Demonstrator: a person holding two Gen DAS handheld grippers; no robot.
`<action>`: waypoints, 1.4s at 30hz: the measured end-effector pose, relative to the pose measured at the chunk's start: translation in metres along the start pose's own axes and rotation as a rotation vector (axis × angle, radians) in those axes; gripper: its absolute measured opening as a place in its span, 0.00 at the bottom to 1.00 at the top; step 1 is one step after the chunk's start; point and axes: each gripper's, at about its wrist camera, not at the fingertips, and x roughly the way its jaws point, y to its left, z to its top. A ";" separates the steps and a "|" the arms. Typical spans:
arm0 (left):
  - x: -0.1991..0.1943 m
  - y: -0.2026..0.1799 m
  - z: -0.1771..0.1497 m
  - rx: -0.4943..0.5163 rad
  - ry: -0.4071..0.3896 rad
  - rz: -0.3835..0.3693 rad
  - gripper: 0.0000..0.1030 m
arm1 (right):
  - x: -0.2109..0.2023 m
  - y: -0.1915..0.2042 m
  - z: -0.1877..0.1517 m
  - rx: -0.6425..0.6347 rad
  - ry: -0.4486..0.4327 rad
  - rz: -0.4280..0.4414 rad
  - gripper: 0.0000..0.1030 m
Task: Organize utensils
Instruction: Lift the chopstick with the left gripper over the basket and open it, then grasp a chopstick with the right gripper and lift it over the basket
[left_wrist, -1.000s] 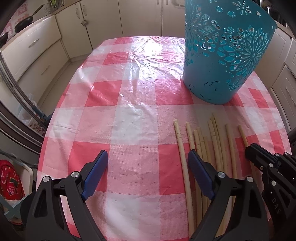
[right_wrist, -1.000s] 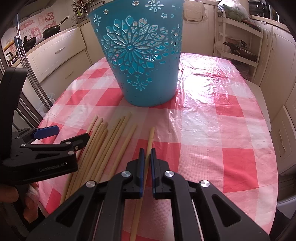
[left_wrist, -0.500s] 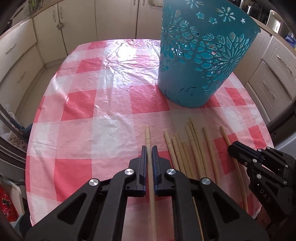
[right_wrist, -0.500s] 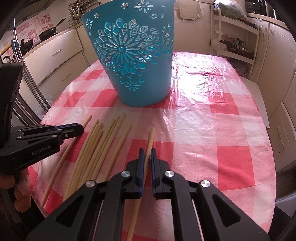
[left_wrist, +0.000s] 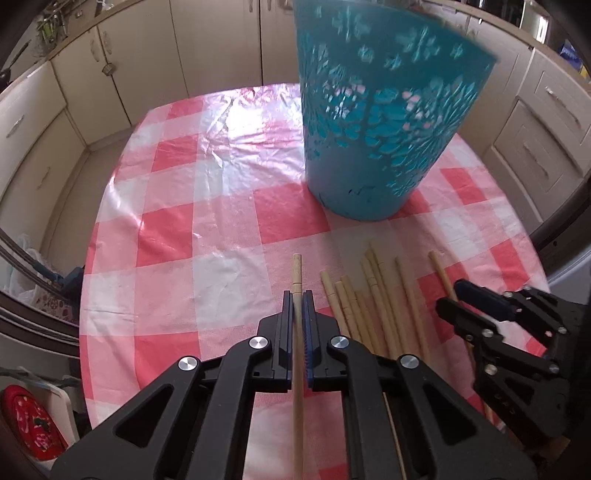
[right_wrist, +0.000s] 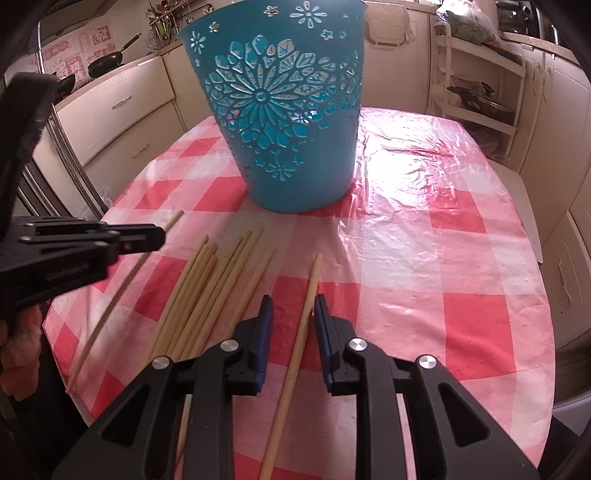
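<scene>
A tall teal cut-out basket stands upright on the red-and-white checked tablecloth. Several pale wooden chopsticks lie side by side in front of it. My left gripper is shut on one chopstick, held a little above the cloth. My right gripper has its jaws opening. Another chopstick lies on the cloth between its blue pads, which do not press on it.
The oval table's edge curves close on all sides, with cream kitchen cabinets around it. A white shelf rack stands behind the table on the right. A hand holds the left gripper.
The left gripper went from wide open to shut on the leftmost chopstick and rose with it. The right gripper's jaws, shut on a chopstick before, have parted.
</scene>
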 end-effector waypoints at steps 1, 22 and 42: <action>-0.016 0.002 0.002 -0.014 -0.032 -0.038 0.04 | 0.000 0.000 0.000 0.006 -0.003 0.004 0.21; -0.095 -0.036 0.184 -0.221 -0.767 -0.045 0.05 | 0.002 0.007 -0.003 -0.018 -0.037 0.024 0.39; -0.075 0.025 0.059 -0.219 -0.599 0.153 0.79 | -0.003 -0.002 -0.001 0.020 -0.005 0.038 0.29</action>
